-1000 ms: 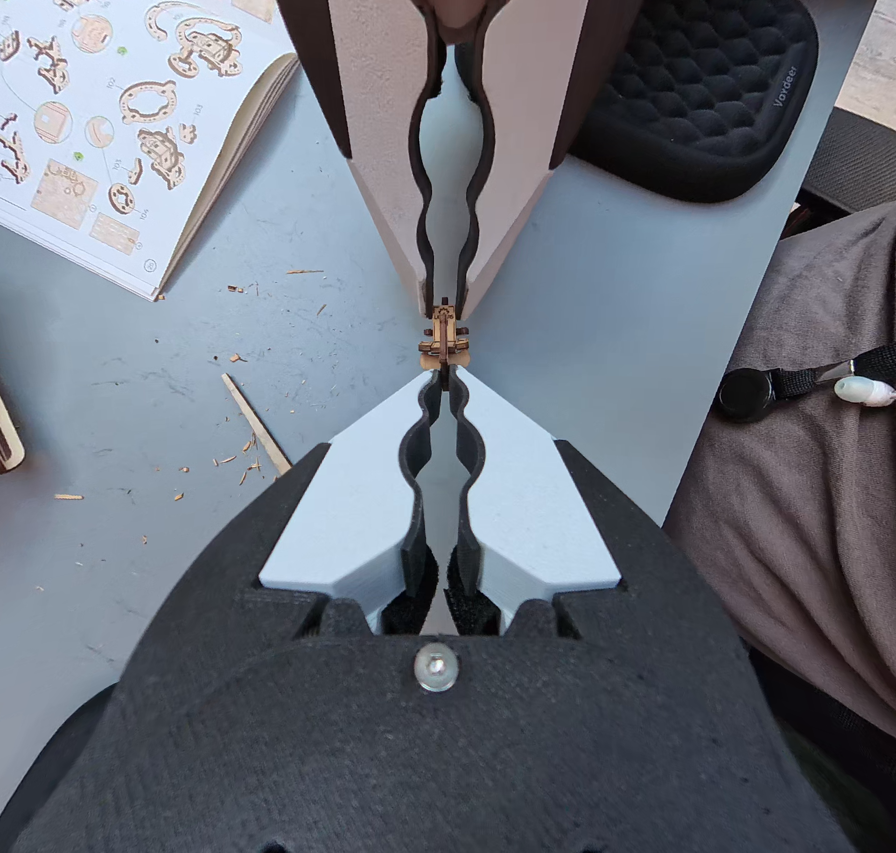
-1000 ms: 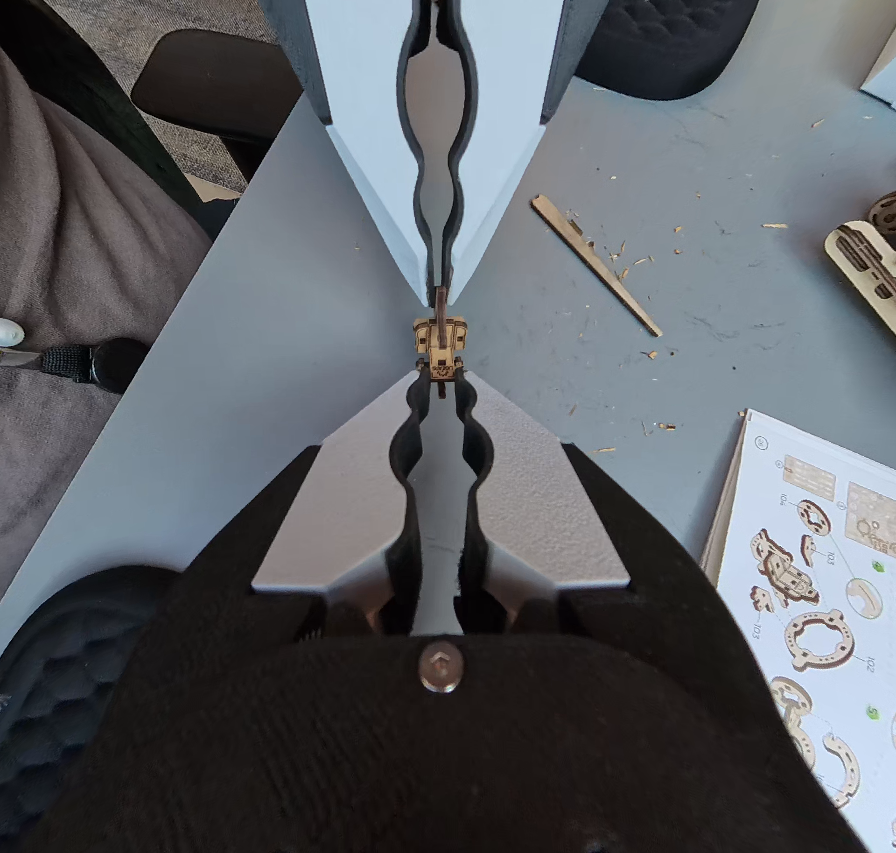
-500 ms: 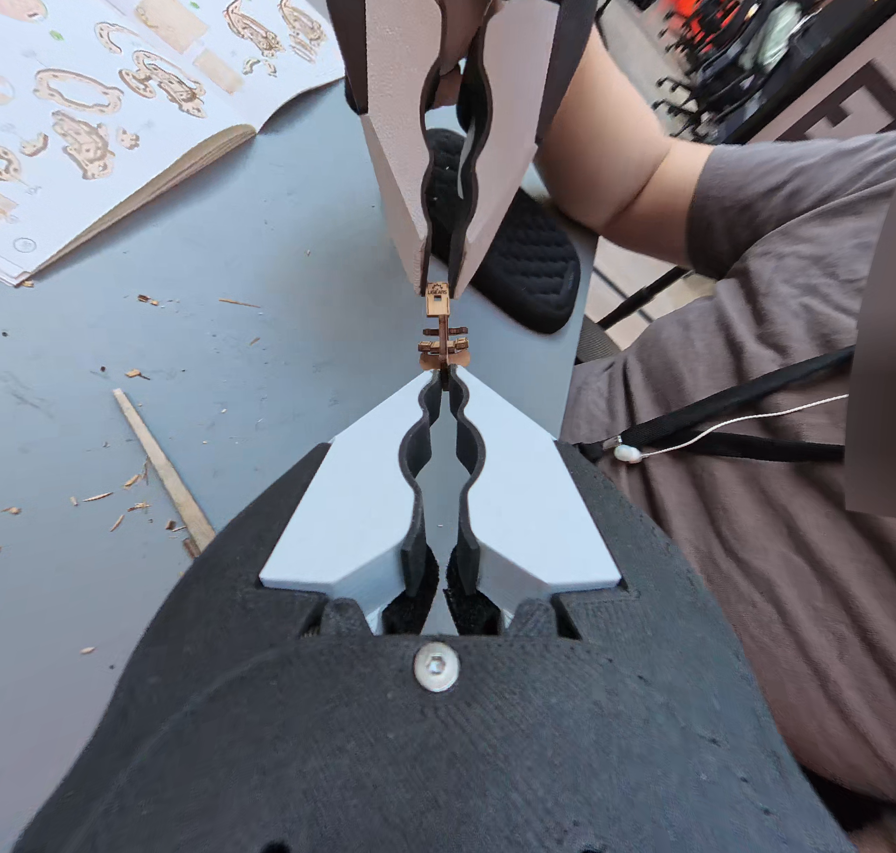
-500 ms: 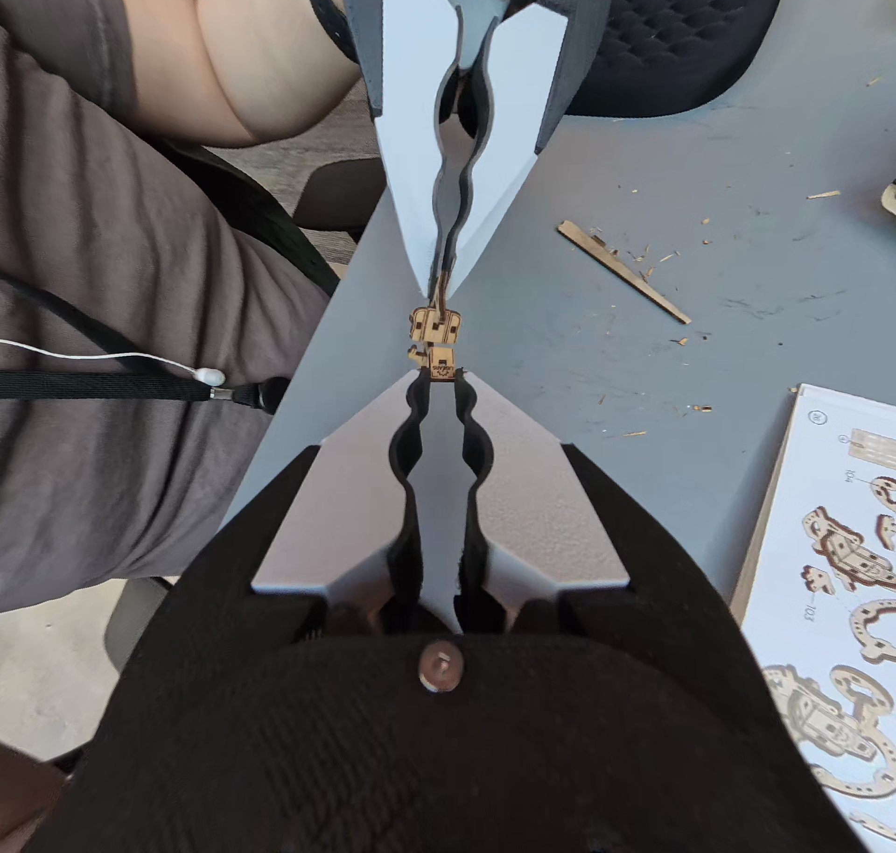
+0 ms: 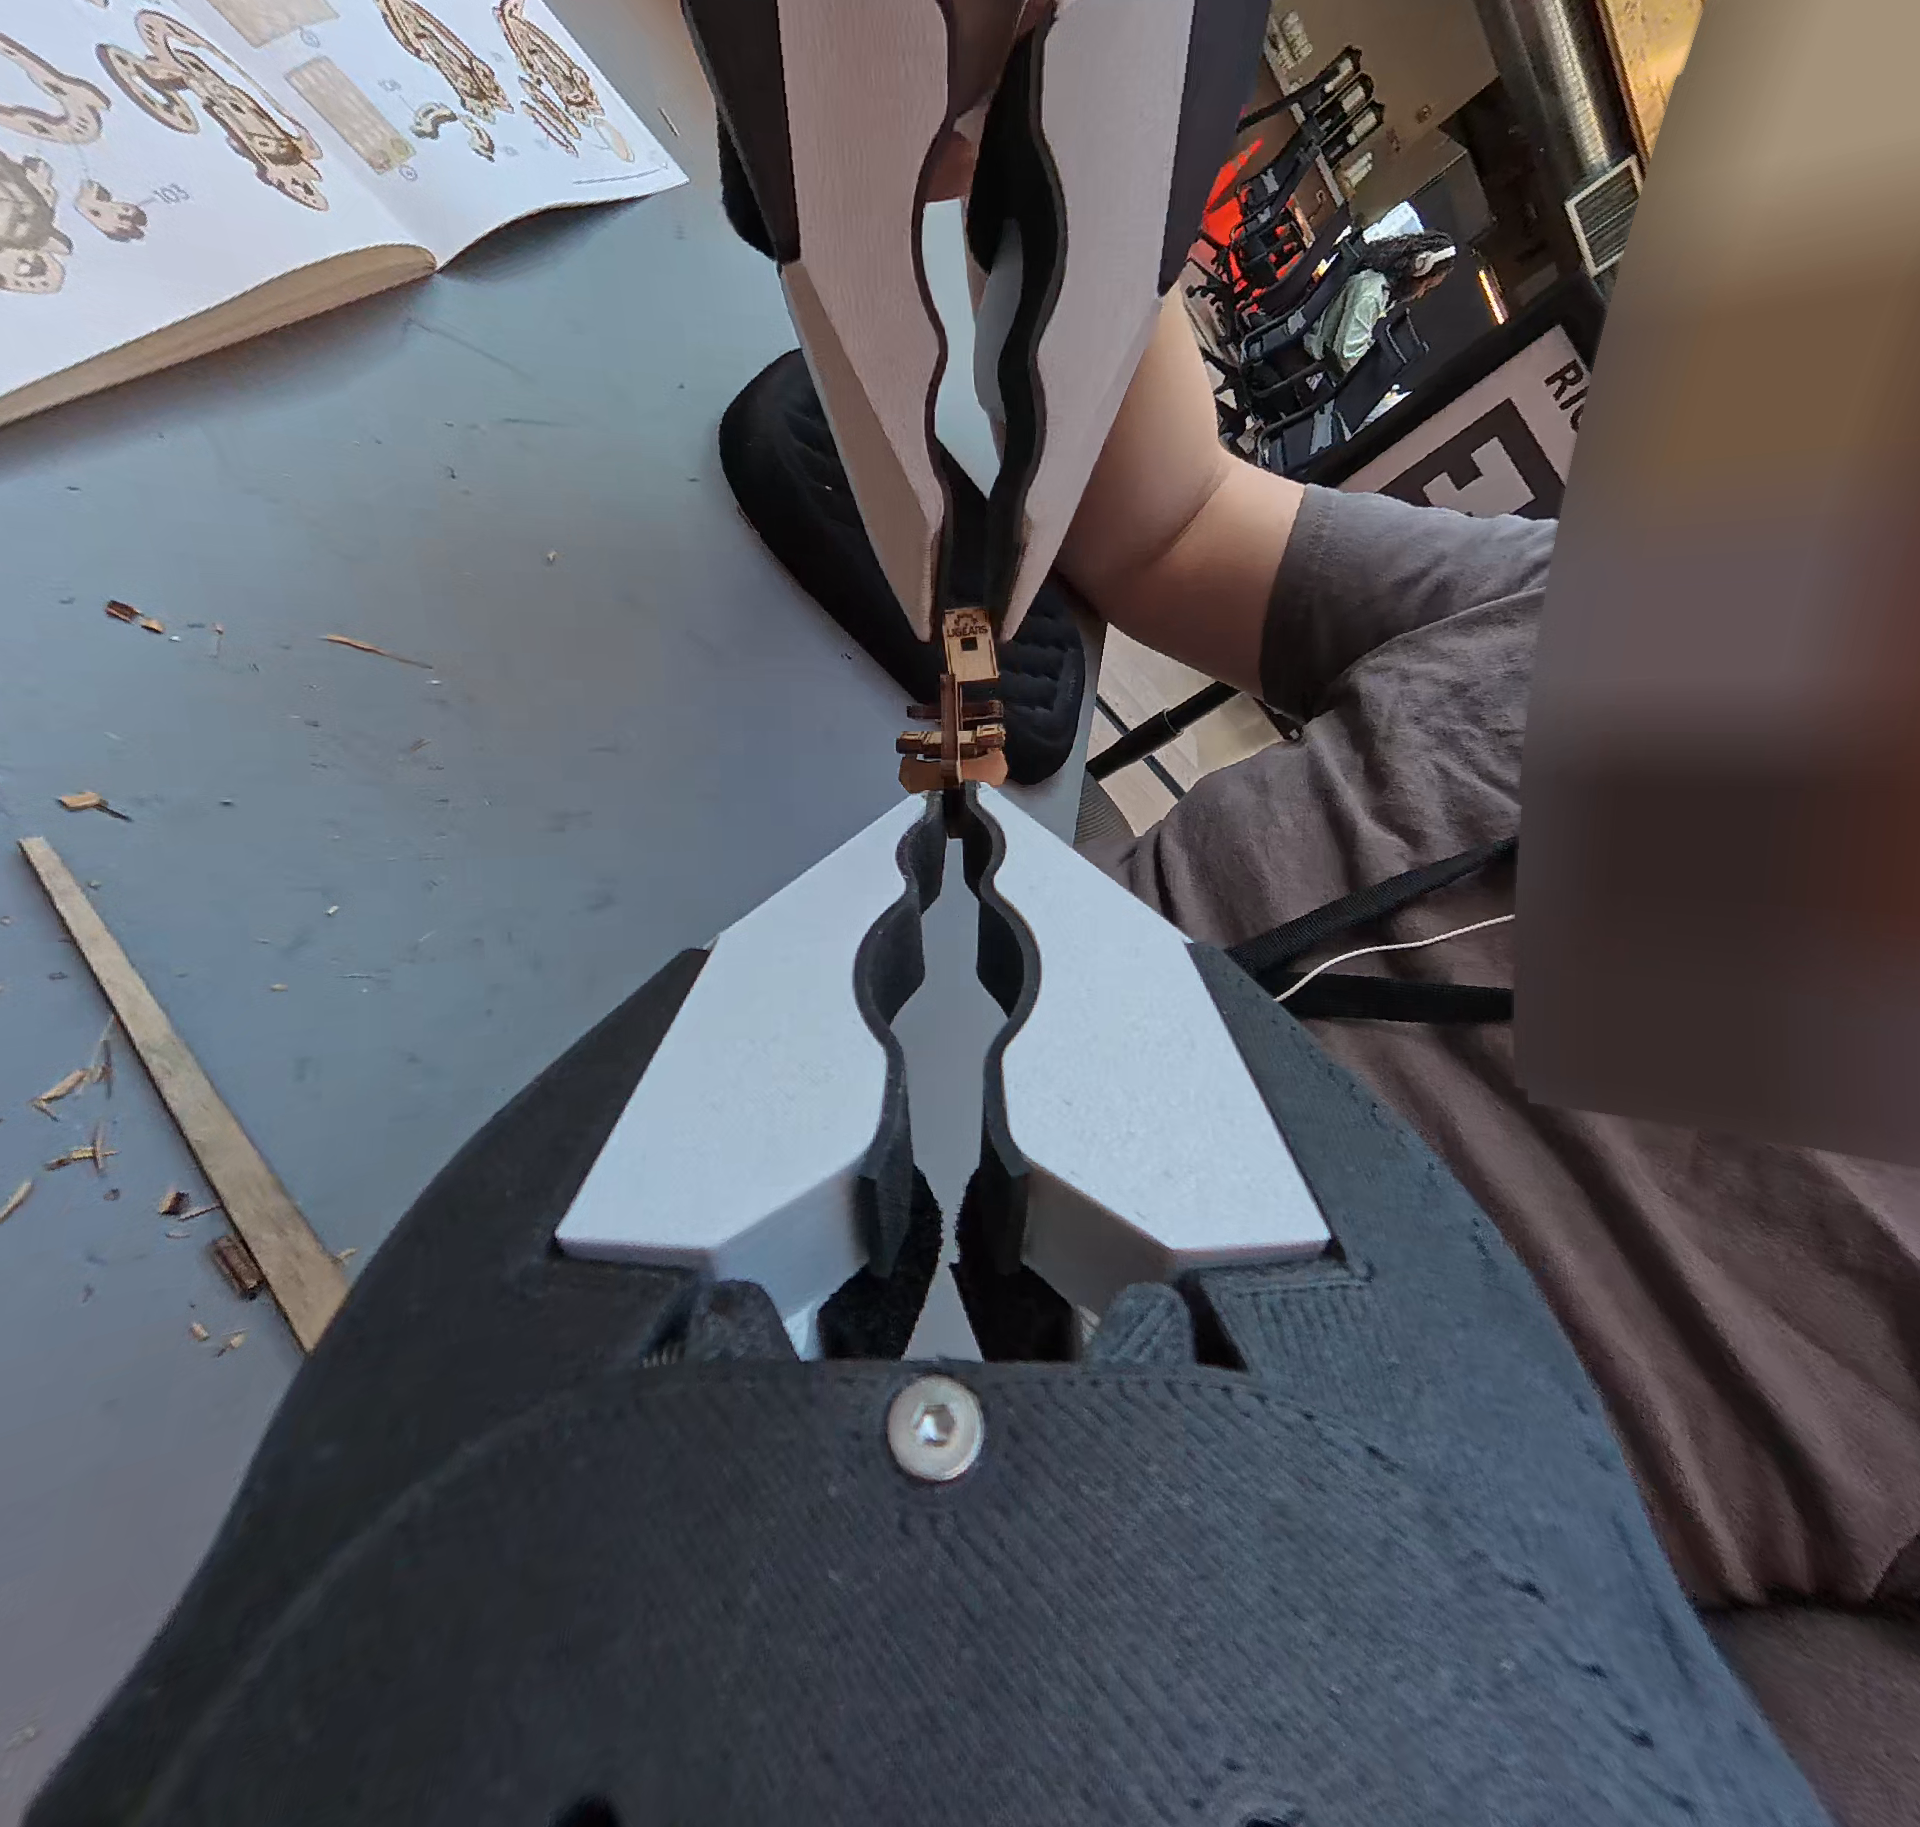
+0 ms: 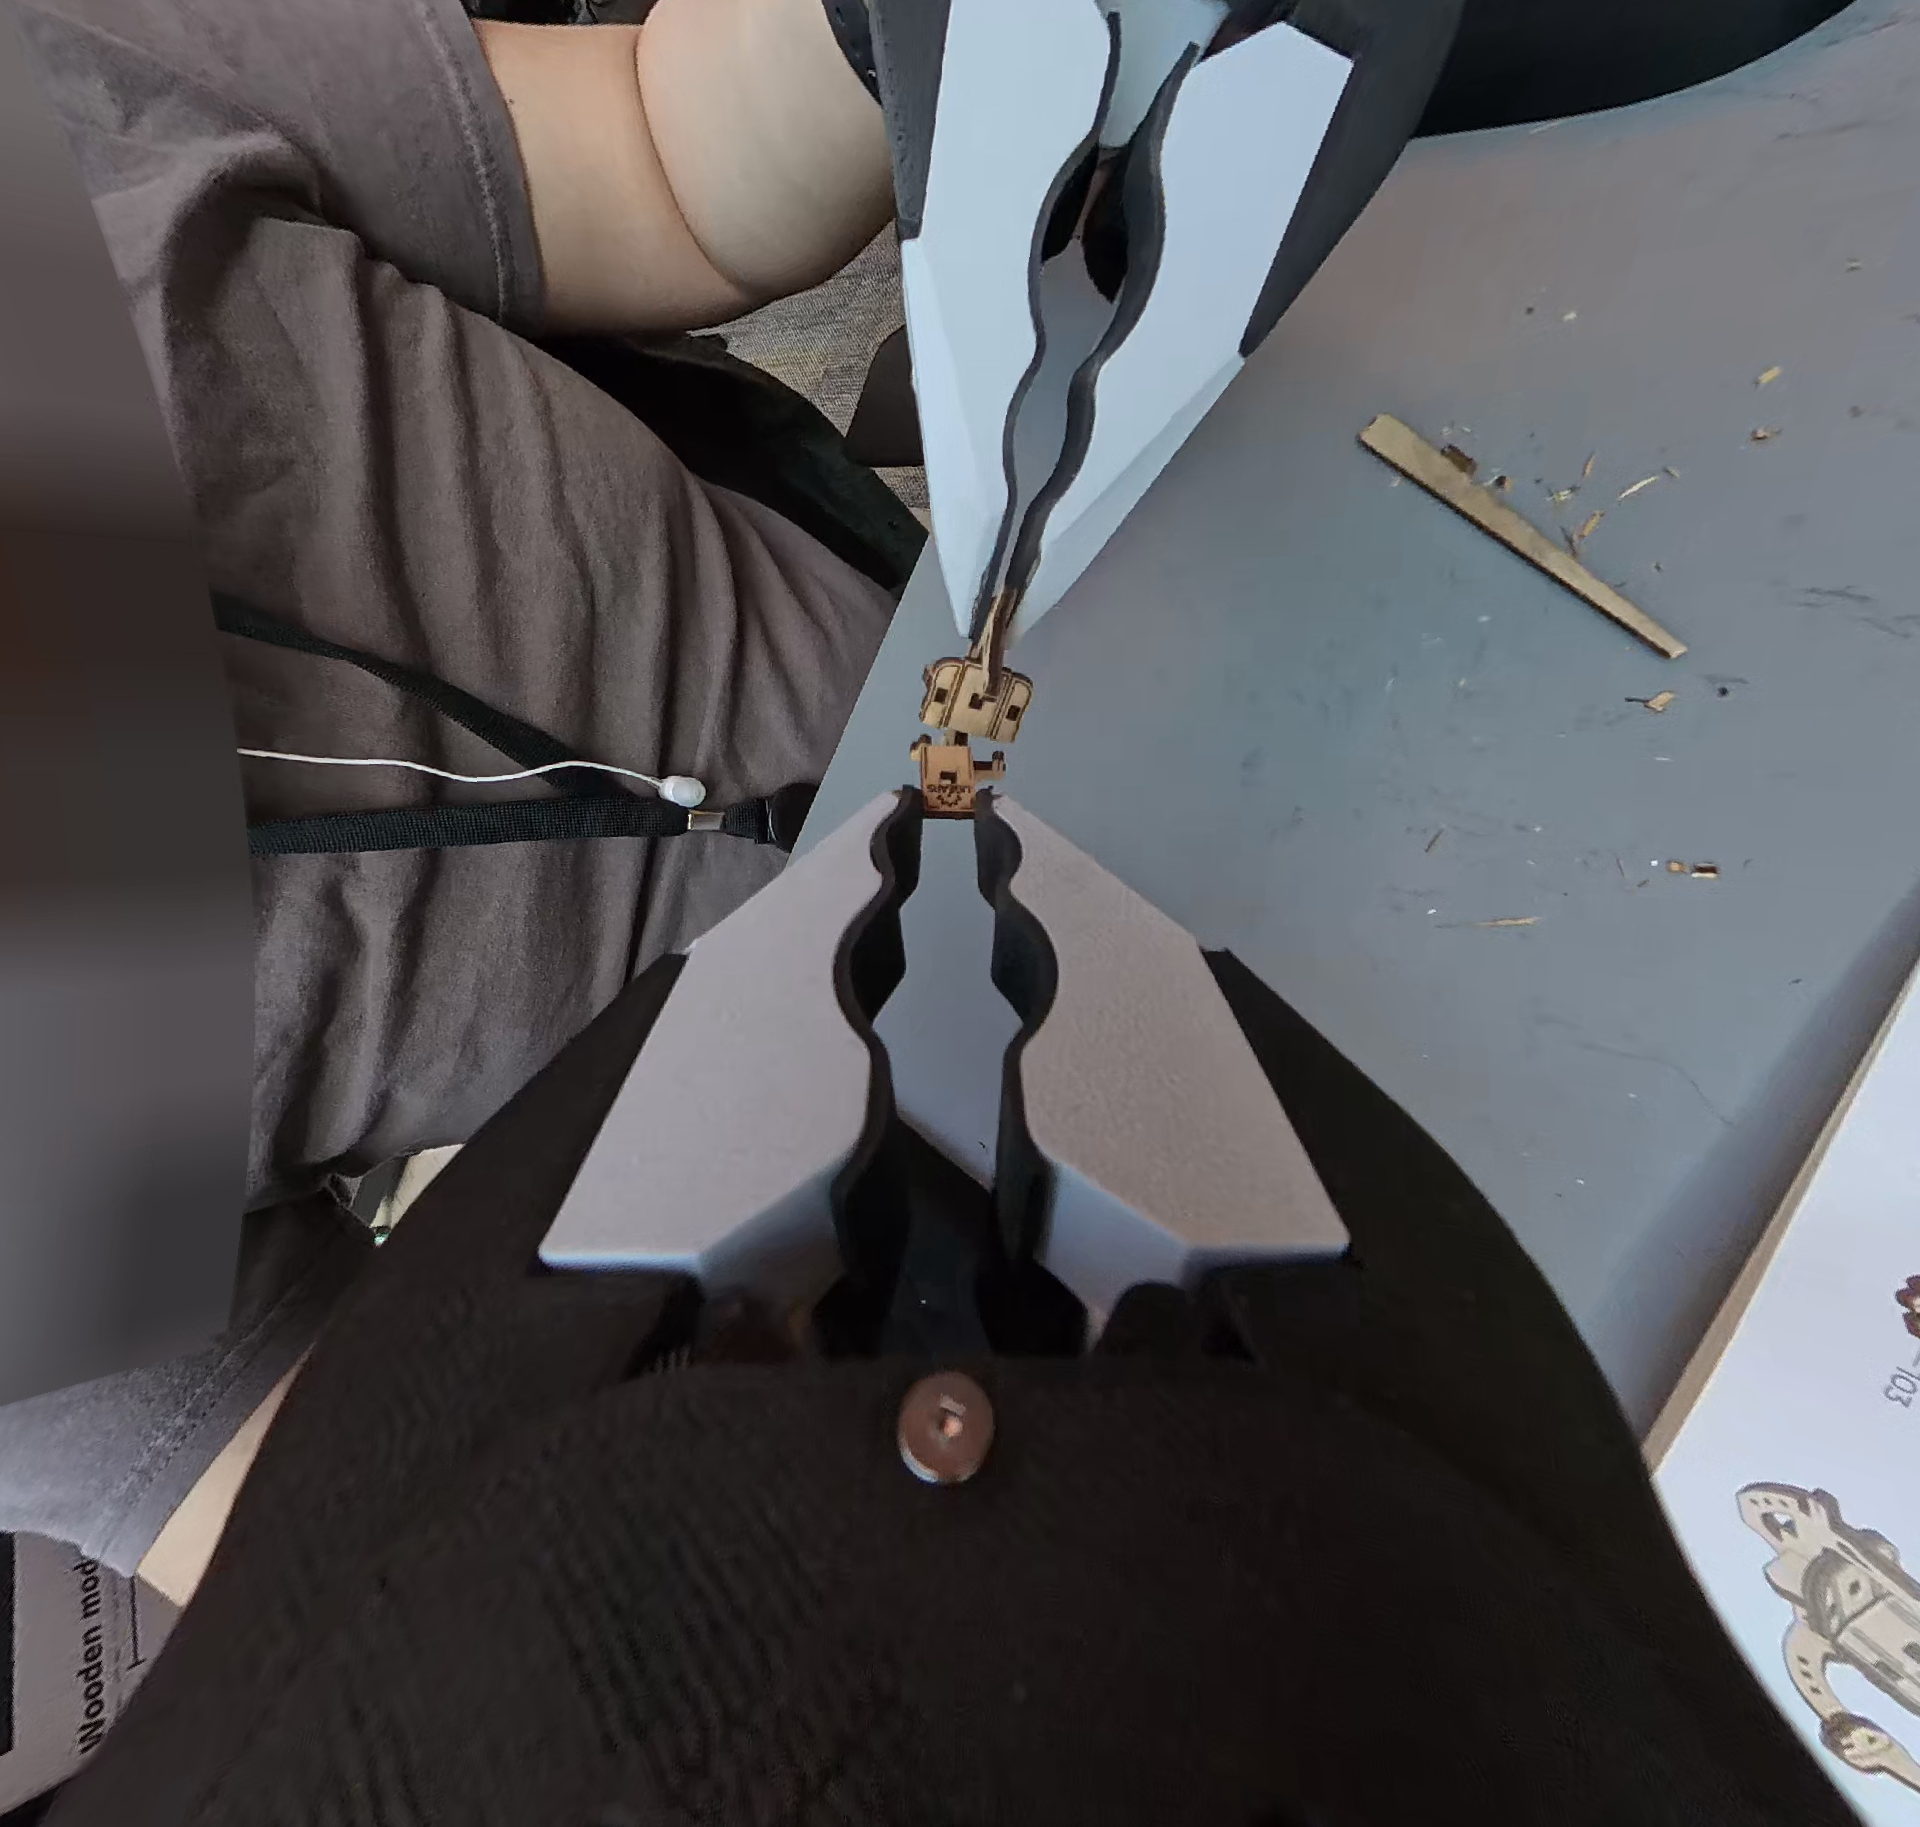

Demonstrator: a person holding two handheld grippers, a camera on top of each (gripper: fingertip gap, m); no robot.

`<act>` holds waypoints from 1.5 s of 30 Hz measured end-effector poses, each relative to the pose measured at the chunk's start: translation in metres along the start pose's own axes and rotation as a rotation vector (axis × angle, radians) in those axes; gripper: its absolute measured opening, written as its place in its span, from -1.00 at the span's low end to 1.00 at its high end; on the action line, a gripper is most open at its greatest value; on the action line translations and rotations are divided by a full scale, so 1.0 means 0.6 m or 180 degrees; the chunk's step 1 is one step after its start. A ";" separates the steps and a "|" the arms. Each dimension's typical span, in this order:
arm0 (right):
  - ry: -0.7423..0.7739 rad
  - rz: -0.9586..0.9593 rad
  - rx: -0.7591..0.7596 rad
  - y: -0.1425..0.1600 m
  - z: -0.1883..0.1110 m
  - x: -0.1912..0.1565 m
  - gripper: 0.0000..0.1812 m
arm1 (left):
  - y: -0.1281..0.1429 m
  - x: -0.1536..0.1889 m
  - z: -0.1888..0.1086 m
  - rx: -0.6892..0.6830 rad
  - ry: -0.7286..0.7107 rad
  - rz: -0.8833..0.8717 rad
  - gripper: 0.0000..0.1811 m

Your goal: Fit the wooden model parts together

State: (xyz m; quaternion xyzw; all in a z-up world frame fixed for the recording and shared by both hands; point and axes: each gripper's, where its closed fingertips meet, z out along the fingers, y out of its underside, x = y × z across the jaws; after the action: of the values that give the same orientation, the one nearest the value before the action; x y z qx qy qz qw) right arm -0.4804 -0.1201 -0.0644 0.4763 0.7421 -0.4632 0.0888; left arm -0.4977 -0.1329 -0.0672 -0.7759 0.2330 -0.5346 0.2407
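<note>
My left gripper [image 5: 948,809] is shut on a small wooden sub-assembly [image 5: 951,741], a thin stem with short cross pieces. My right gripper [image 5: 966,614] comes in from above, tip to tip with the left, and is shut on a small flat wooden part [image 5: 969,647] that sits on the stem's far end. In the right wrist view my right gripper [image 6: 945,809] pinches the small flat part [image 6: 948,778], and the left gripper [image 6: 995,611] holds the sub-assembly [image 6: 975,697] just beyond it. Both parts are held in the air above the near edge of the grey table [image 5: 416,634].
An open instruction booklet [image 5: 260,115] lies on the table, also in the right wrist view [image 6: 1818,1465]. A thin wooden strip [image 5: 177,1081] and wood chips lie nearby. A black cushioned pad [image 5: 810,468] is at the table edge. A person's arm [image 5: 1174,489] and grey shirt are close by. Only a small space, under 4 cm, lies between the two pairs of fingers.
Both grippers have lifted and tilted toward the person, still shut on their parts. The fingertips stand farther apart, and more of the stem shows between the two parts.
</note>
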 end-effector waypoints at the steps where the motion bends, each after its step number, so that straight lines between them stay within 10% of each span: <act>1: 0.0009 0.0007 -0.0052 0.005 0.002 0.002 -0.91 | 0.002 -0.001 0.002 -0.0031 -0.0031 0.0023 -1.00; 28: 0.0380 -0.0205 -0.0251 0.025 0.010 0.017 -0.91 | 0.018 -0.019 0.016 -0.0315 -0.0701 0.0556 -1.00; 36: 0.1450 -0.0654 0.0317 0.062 -0.124 -0.017 -0.90 | -0.015 -0.049 -0.002 -0.0567 -0.1252 0.1125 -1.00; 45: 0.2725 -0.0697 0.0229 0.074 -0.321 -0.008 -0.90 | -0.206 -0.024 -0.021 -0.1038 -0.1661 0.2101 -1.00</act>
State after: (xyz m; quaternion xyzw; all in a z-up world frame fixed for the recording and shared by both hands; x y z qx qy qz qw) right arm -0.3831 0.0305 0.0184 0.5466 0.7415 -0.2564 -0.2928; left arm -0.5011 -0.0300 0.0032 -0.7967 0.4807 -0.1721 0.3236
